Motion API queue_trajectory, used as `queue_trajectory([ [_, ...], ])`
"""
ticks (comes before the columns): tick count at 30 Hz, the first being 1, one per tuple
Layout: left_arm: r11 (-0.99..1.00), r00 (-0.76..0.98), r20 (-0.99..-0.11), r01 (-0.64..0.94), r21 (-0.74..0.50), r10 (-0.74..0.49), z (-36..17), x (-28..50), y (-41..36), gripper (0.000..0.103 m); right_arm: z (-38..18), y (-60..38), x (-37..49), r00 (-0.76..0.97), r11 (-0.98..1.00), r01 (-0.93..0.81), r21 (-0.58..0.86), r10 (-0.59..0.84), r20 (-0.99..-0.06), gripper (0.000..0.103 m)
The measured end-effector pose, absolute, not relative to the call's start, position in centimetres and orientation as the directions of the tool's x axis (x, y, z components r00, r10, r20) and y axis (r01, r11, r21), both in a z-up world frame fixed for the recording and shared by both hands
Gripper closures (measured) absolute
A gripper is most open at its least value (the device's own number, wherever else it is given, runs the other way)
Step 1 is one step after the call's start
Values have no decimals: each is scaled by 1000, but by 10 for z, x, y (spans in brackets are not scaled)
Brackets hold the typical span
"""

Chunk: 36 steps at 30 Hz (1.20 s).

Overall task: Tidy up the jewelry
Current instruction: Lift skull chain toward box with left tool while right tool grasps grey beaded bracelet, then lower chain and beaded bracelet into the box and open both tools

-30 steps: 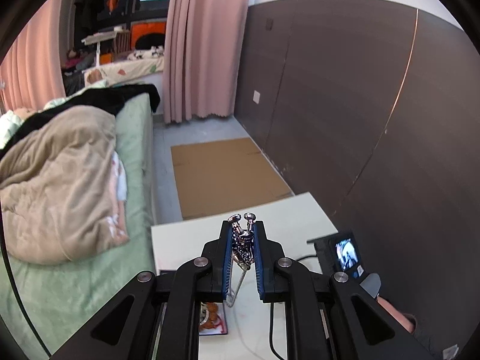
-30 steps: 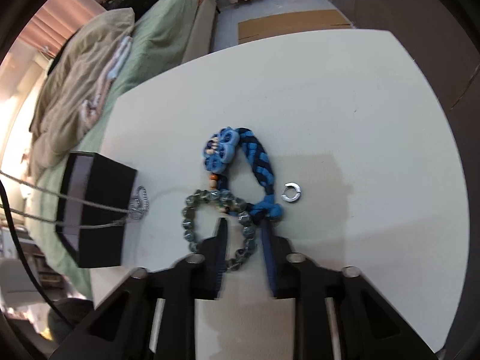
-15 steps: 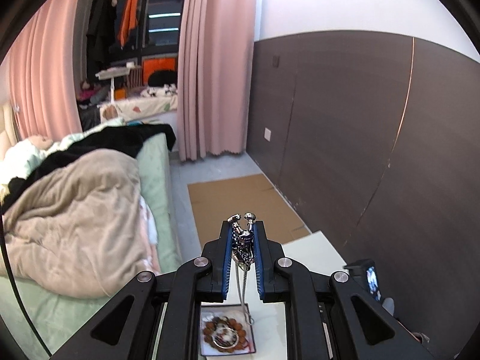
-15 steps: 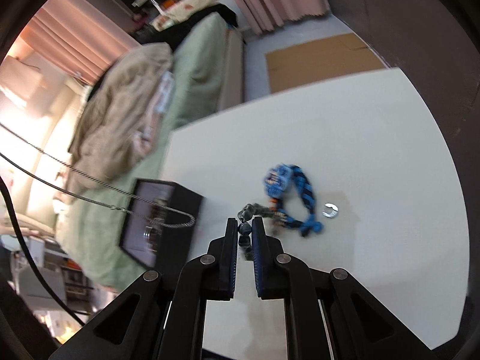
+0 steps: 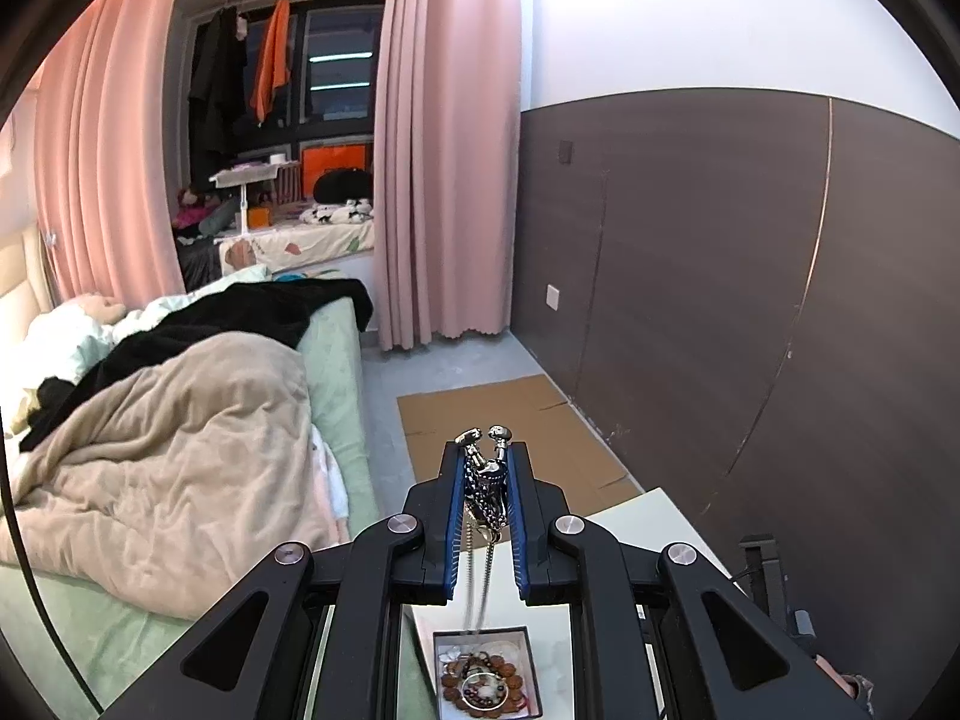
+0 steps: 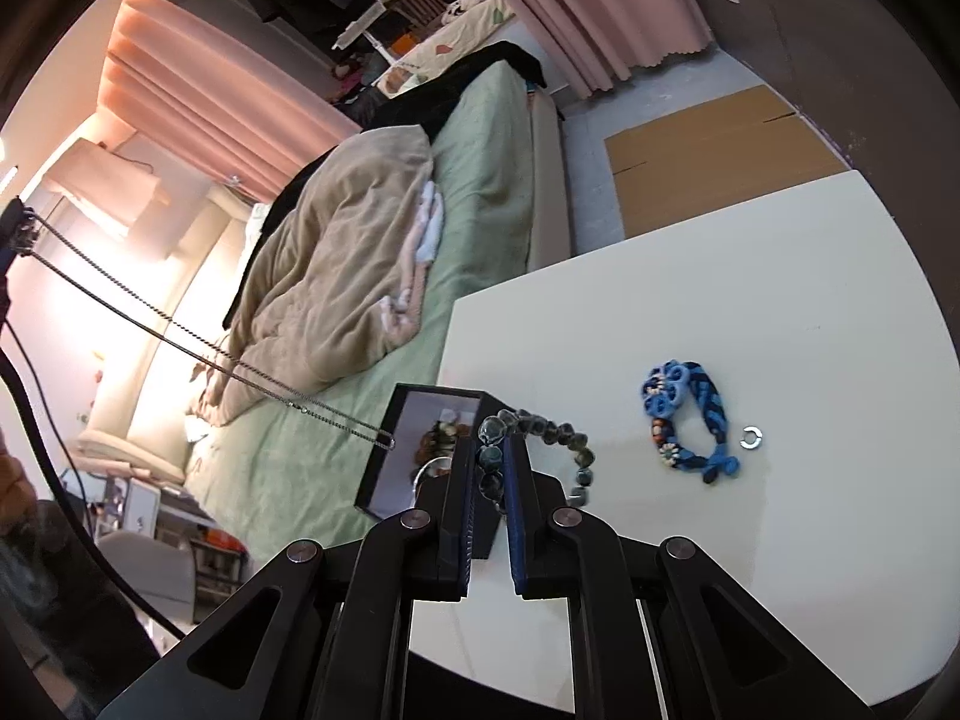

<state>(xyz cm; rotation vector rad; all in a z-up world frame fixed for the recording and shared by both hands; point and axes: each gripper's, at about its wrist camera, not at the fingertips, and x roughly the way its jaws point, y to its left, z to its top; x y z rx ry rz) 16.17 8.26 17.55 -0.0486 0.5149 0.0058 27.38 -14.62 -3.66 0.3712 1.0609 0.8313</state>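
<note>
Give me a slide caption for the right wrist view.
Right gripper lifts a grey-green beaded bracelet beside the black jewelry box.

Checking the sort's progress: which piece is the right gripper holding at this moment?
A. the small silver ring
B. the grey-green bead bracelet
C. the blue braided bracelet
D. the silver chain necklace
B: the right gripper is shut on the grey-green bead bracelet, lifted by the black box; the blue braided bracelet and silver ring lie on the table.

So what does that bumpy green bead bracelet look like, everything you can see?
The bead bracelet is a loop of chunky, glossy beads, mottled grey-green like polished stone. The right gripper is shut on one side of it, holding it up off the white table. The rest curves out to the right and droops. It hangs beside the black jewelry box, not yet inside.
</note>
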Motion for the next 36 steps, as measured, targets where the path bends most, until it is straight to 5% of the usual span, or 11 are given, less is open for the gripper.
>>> queue_trajectory([
  [36, 993, 739, -673, -74, -93, -7, 70, 183, 104, 89, -47, -126, 273, 210, 644, -435, 630, 752, -624, 92],
])
